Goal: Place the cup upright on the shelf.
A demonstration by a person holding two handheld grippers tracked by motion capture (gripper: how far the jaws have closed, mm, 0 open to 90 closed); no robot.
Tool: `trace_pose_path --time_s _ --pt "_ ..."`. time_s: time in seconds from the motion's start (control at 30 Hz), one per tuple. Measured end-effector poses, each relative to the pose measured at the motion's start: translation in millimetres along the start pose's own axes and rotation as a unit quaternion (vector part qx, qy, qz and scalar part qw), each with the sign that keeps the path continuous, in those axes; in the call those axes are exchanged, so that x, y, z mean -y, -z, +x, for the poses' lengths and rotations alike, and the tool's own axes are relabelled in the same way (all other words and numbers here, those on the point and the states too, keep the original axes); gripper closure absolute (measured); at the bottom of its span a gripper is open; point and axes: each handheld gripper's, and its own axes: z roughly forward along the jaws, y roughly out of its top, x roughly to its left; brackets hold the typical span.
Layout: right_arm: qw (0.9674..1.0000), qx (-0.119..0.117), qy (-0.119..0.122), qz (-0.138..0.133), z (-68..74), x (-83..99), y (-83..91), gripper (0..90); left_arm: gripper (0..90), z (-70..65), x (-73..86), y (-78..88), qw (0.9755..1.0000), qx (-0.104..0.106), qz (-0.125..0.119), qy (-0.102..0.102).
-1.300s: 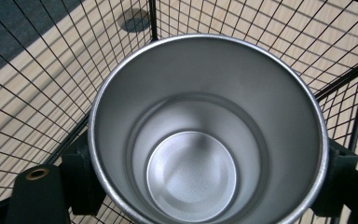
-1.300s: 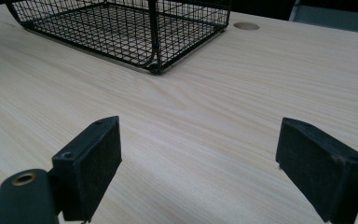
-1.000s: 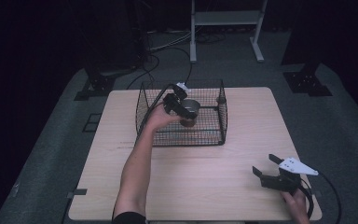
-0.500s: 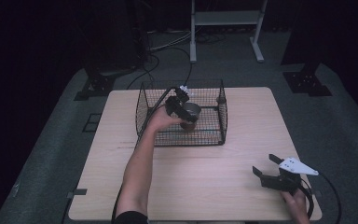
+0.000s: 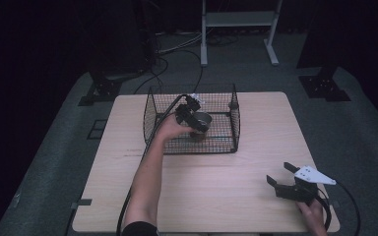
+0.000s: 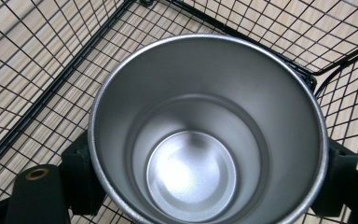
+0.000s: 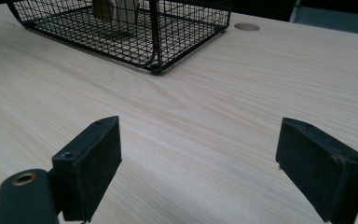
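In the high view, the left gripper point(image 5: 195, 119) reaches into the wire basket point(image 5: 236, 123) near the far edge of the surface point(image 5: 216, 182), clamped on a steel cup point(image 5: 202, 120); the right gripper point(image 5: 281, 176) rests near the front right corner, jaws spread wide. In the left gripper view, both jaws press the cup's point(image 6: 205, 130) sides above the basket floor. In the right gripper view, the jaws stand wide apart over bare wood.

left arm: forearm reaches forward from bottom edge, bare, hand point(image 5: 168, 129) at far end
left claw point(image 5: 193, 118): jaws clamped on both sides of steel cup point(image 6: 205, 135)
right hand point(image 5: 312, 214): near bottom right
right claw point(image 5: 280, 174): jaws spread wide, nothing between
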Motion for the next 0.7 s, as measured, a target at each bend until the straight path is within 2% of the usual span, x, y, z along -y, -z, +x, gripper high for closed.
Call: trace_pose_path --time_s 0.13,0.27,0.43,0.7 --pt "1.0000 0.001 0.000 0.000 0.1 0.0 -0.1 13.4 17.6 0.1 2.9 -3.7 1.0000 -0.002 0.008 -0.001" --pt "1.0000 0.001 0.002 0.002 0.4 -0.1 -0.2 13.4 17.5 4.7 11.4 -2.6 0.9999 -0.001 0.004 0.014" --pt "1.0000 0.002 0.001 0.003 0.4 -0.2 -0.4 13.4 17.2 8.0 16.1 0.5 0.9993 -0.013 0.031 0.015" --pt "1.0000 0.002 0.002 0.003 0.5 -0.3 -0.6 13.4 14.2 7.5 16.2 1.1 0.9991 -0.019 0.034 0.016"
